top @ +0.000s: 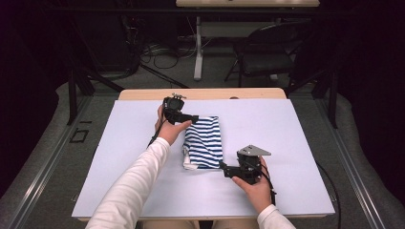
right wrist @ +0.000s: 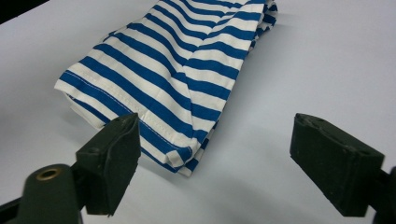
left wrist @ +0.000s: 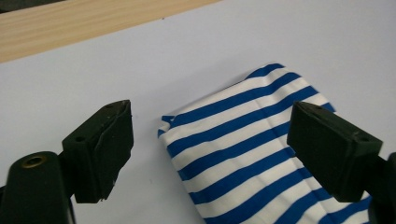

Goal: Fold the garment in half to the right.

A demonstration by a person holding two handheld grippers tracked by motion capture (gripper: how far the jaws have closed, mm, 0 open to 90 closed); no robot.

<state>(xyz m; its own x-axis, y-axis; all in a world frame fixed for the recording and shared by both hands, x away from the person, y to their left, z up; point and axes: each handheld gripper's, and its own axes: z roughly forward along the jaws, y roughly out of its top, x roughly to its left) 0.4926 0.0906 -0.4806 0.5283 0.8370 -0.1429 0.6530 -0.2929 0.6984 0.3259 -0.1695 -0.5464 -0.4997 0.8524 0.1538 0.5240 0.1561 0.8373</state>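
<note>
White table (top: 286,143) — folded striped cloth (top: 204,141) half-cropped.

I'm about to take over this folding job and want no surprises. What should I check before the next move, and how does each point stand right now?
1. Left claw open: ok, its jaws stand wide apart in the left gripper view.
2. Right claw open: ok, jaws wide apart, nothing between them.
3. Striped cloth folded and flat on the white table: ok, a compact bundle, though its near hem shows loose layers.
4. Left claw lined up on the far corner: ok, the corner lies between the jaws.
5. Right claw lined up on the near corner: ok.
6. Claws touching the cloth: cannot tell.
</note>
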